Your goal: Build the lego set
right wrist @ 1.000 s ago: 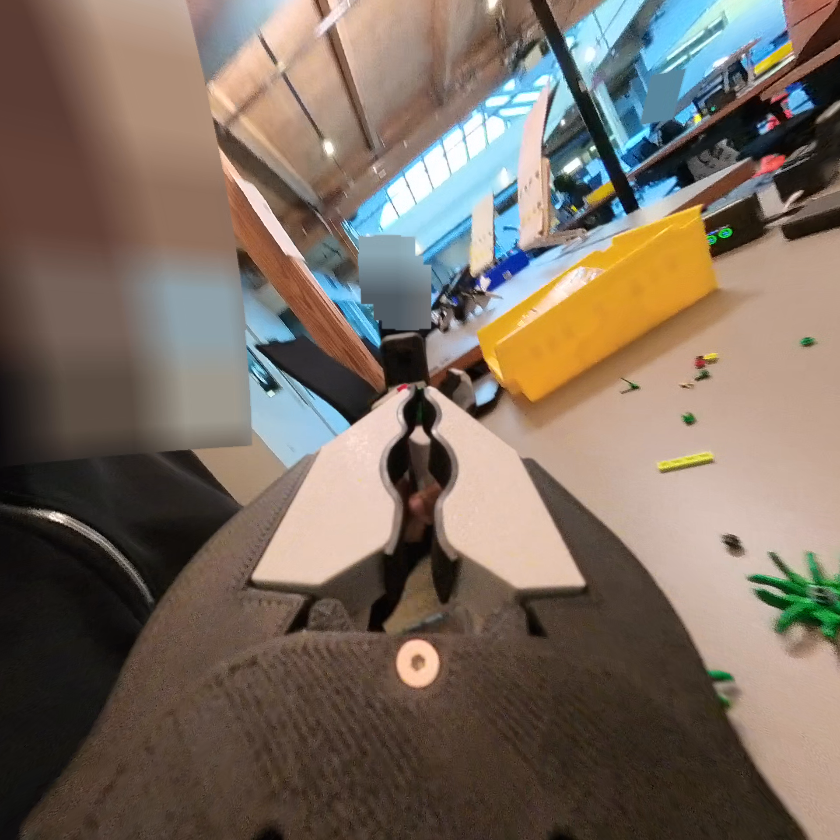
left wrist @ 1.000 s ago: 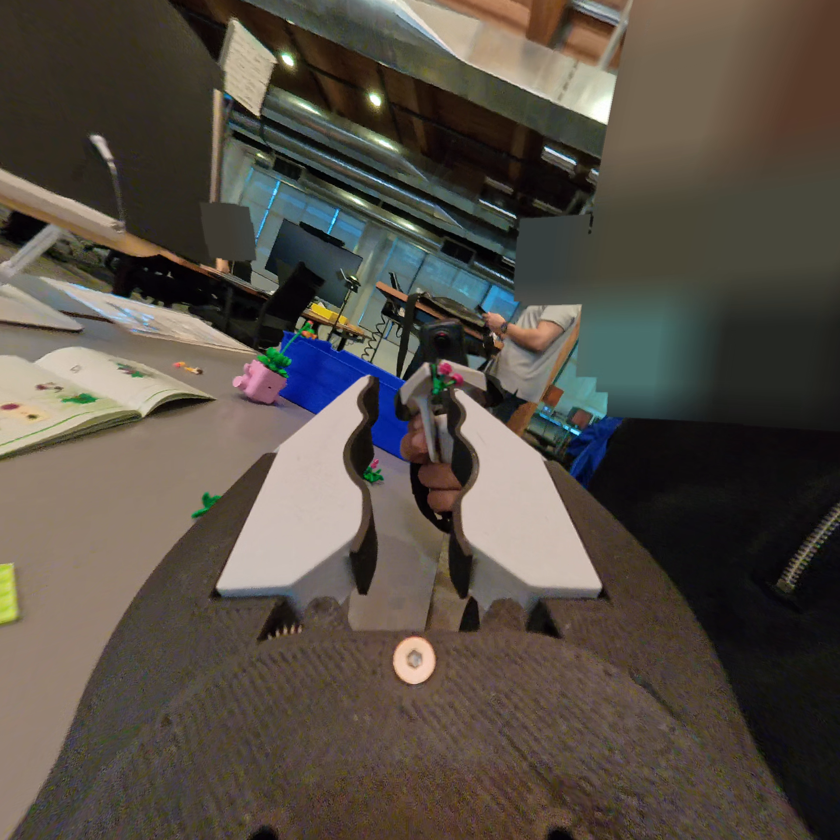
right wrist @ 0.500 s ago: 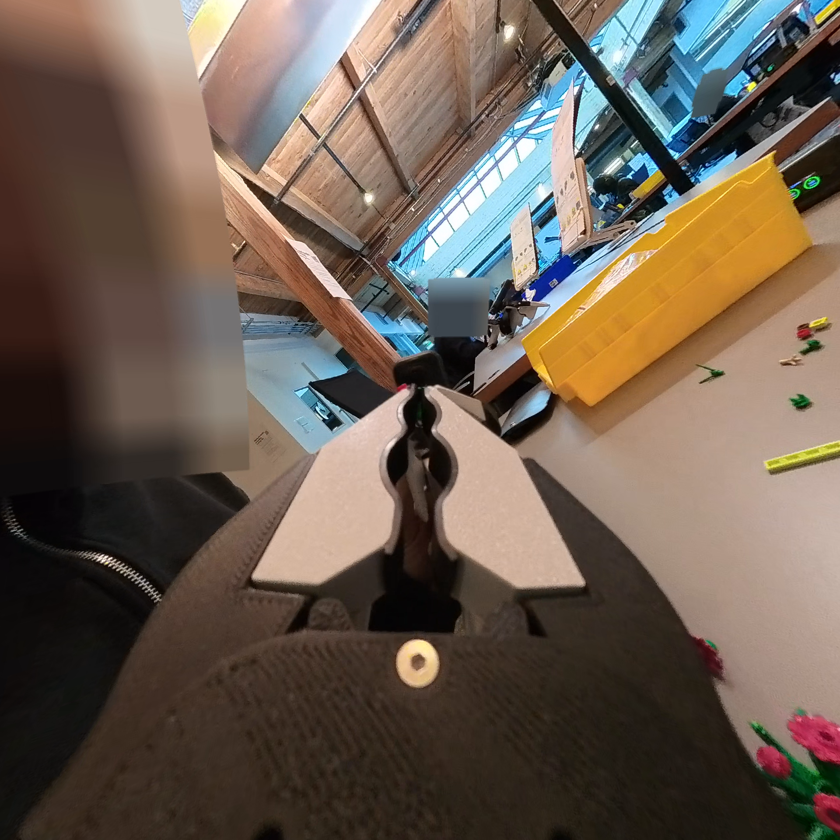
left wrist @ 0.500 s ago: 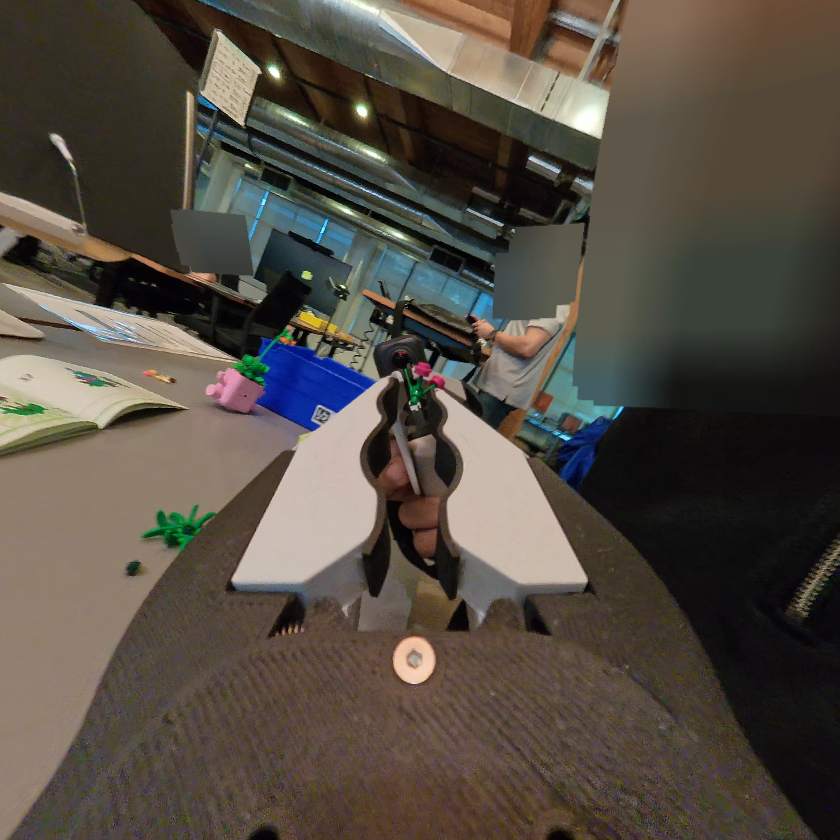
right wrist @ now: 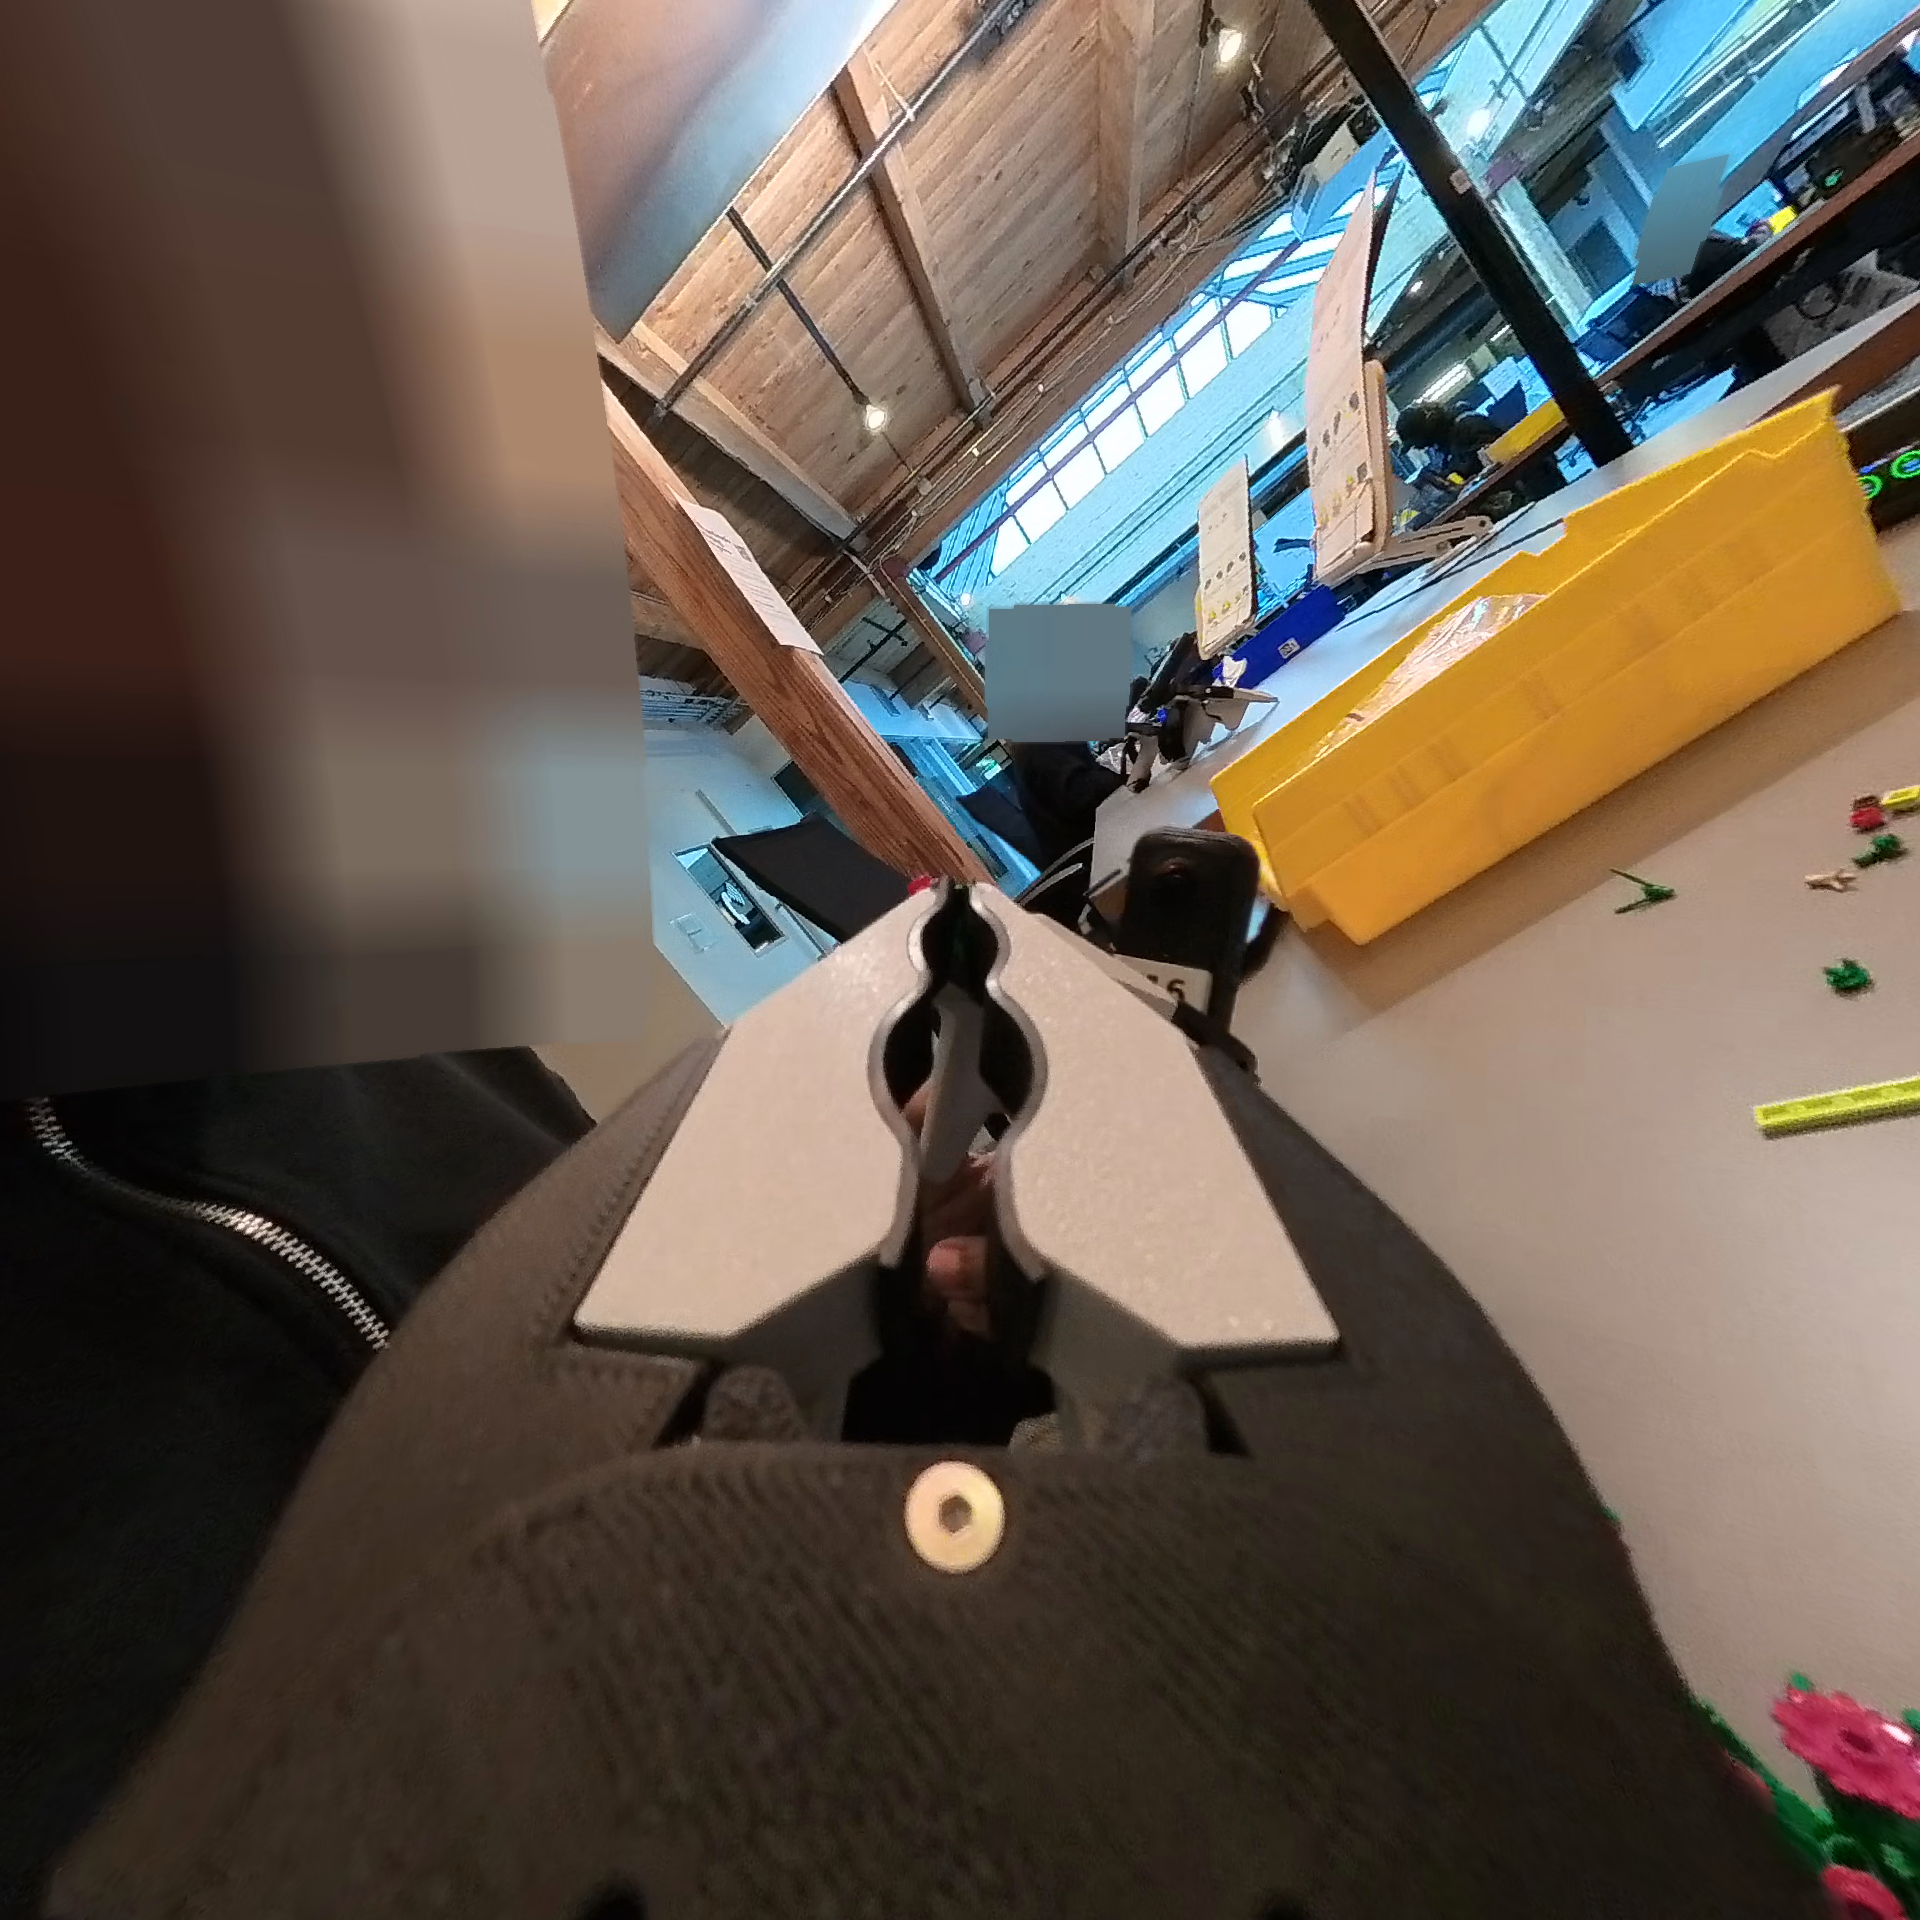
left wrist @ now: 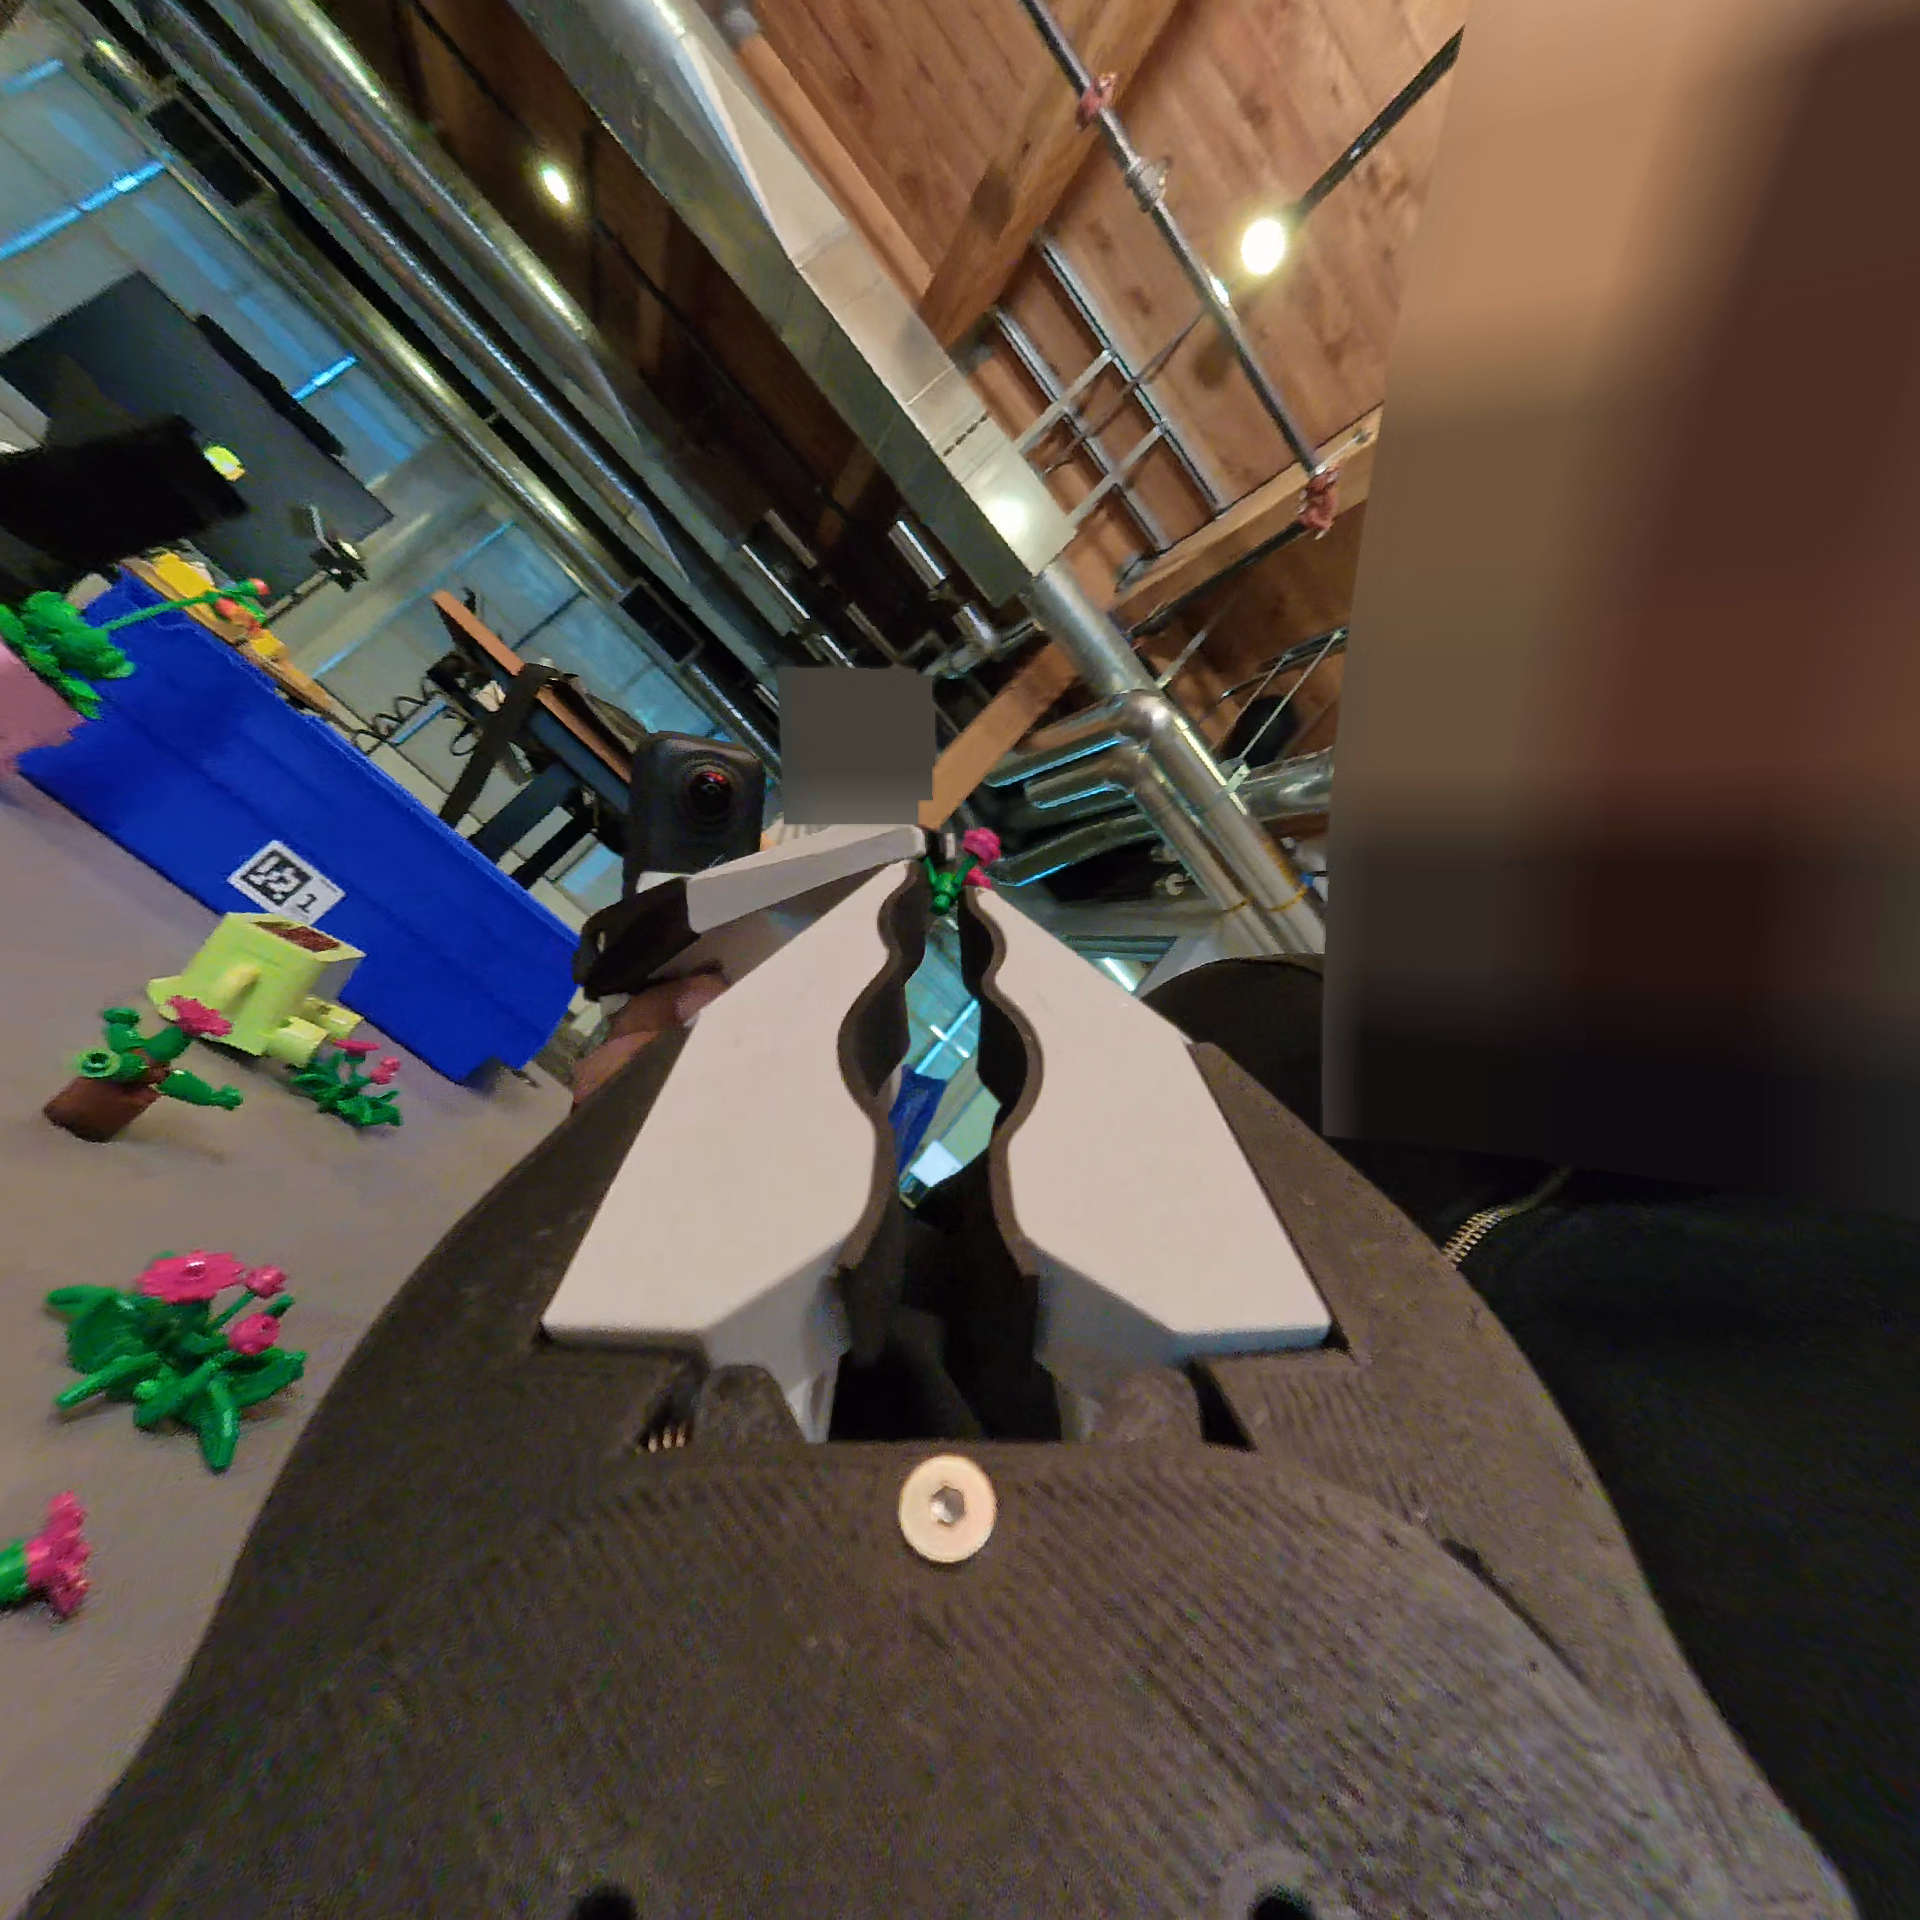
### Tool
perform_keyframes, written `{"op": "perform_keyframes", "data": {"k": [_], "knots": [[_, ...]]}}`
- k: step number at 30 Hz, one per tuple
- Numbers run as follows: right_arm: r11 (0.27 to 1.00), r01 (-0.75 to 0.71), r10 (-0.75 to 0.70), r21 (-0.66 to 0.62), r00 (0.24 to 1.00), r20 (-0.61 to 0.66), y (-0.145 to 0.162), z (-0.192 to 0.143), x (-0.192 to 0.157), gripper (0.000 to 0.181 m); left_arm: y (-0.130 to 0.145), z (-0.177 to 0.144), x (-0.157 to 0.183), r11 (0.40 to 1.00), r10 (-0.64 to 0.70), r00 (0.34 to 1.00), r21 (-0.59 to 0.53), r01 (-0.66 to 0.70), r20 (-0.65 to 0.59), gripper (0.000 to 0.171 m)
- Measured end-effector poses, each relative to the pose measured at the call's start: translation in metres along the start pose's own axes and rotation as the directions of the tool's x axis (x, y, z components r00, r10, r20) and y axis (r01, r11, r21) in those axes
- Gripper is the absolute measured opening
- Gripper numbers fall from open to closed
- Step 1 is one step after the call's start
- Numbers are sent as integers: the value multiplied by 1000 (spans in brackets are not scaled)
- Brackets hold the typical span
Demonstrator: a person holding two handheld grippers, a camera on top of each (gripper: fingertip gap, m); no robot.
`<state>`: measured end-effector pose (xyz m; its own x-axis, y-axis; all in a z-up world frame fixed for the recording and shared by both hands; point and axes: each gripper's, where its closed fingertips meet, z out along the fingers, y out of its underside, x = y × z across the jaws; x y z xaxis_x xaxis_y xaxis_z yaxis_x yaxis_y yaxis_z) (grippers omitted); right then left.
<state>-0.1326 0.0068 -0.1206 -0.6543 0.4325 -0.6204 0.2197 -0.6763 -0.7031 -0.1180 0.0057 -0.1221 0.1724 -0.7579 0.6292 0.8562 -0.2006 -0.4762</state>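
**Both grippers meet on a small flower sprig, held in the air**

At the far left of the left wrist view, a blue plastic bin (left wrist: 281,821) stands on the matte grey table (left wrist: 260,1174); it carries a white sticker printed with a black square code. In front of it lies a lime-green brick pot (left wrist: 255,982), tipped on its side, with a brown pot of studded green stems (left wrist: 125,1070) beside it. Nearer lies a loose flower cluster (left wrist: 171,1340) of glossy pink blossoms and spiky green leaves.

The left gripper (left wrist: 940,883) has pale grey, wavy-edged fingers set in a coarse, ribbed black body. Its tips are nearly together and pinch the flower sprig (left wrist: 961,868), a thin green stem topped with pink buds. The sprig is lifted well above the table; its long axis runs roughly up and away from the tips, buds uppermost and leaning right. The right gripper's grey fingers (left wrist: 800,878) come in from the left and meet the same sprig.

In the right wrist view, the right gripper (right wrist: 956,904) is likewise closed to a narrow slit, with a sliver of green stem (right wrist: 964,925) between its tips and a red-pink speck just left of them. To its right, a yellow ribbed plastic bin (right wrist: 1579,707) rests on the table (right wrist: 1507,1299), with small green bits and a flat lime strip (right wrist: 1834,1107) scattered nearby. Pink blossoms (right wrist: 1839,1756) fill the lower right corner.
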Motion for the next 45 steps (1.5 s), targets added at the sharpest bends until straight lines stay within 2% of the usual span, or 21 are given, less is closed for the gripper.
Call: {"op": "perform_keyframes", "data": {"k": [8, 14, 18, 22, 24, 25, 27, 29, 31, 33, 36, 39, 45], "knots": [[989, 141, -142, -37, 989, -50, 1, 1, -2, 0, -1, -1, 1, 994, -101, 992, 31, 104, -70, 5], [957, 273, -283, -92, 952, -115, 1, 1, 1, 0, -3, -2, -1, 992, -120, 991, 41, 123, -58, 3], [940, 320, -336, -119, 931, -146, 1, 1, 4, 0, -4, -4, -2, 997, -73, 997, 35, 74, -12, 3], [934, 338, -356, -118, 912, -203, -13, -8, 11, 10, -14, -14, -5, 999, 1, 998, 52, -4, 61, 3], [927, 332, -369, -176, 892, -260, -14, -15, 24, 10, -18, -22, -9, 997, 62, 989, 30, -67, 135, 3], [913, 320, -388, -253, 873, -296, -9, -19, 35, 10, -21, -26, -12, 995, 98, 979, 8, -101, 178, 2], [841, 268, -460, -470, 811, -361, 13, -32, 63, 11, -25, -35, -18, 983, 183, 941, -49, -176, 284, 3], [706, 167, -547, -688, 746, -380, 40, -50, 90, 21, -30, -46, -26, 964, 266, 884, -120, -238, 385, 2], [568, 94, -607, -818, 718, -339, 62, -63, 105, 24, -34, -56, -30, 945, 328, 829, -174, -279, 452, 3], [492, 75, -616, -867, 734, -286, 77, -63, 108, 25, -35, -62, -34, 933, 359, 795, -213, -291, 488, 3], [435, 47, -579, -899, 779, -240, 91, -60, 105, 25, -34, -68, -40, 922, 385, 760, -256, -290, 524, 3], [370, 17, -612, -929, 756, -230, 95, -66, 113, 25, -32, -70, -46, 913, 404, 734, -284, -292, 546, 3], [325, 8, -691, -946, 685, -231, 99, -73, 122, 28, -36, -73, -46, 918, 395, 733, -264, -295, 554, 3]]}}
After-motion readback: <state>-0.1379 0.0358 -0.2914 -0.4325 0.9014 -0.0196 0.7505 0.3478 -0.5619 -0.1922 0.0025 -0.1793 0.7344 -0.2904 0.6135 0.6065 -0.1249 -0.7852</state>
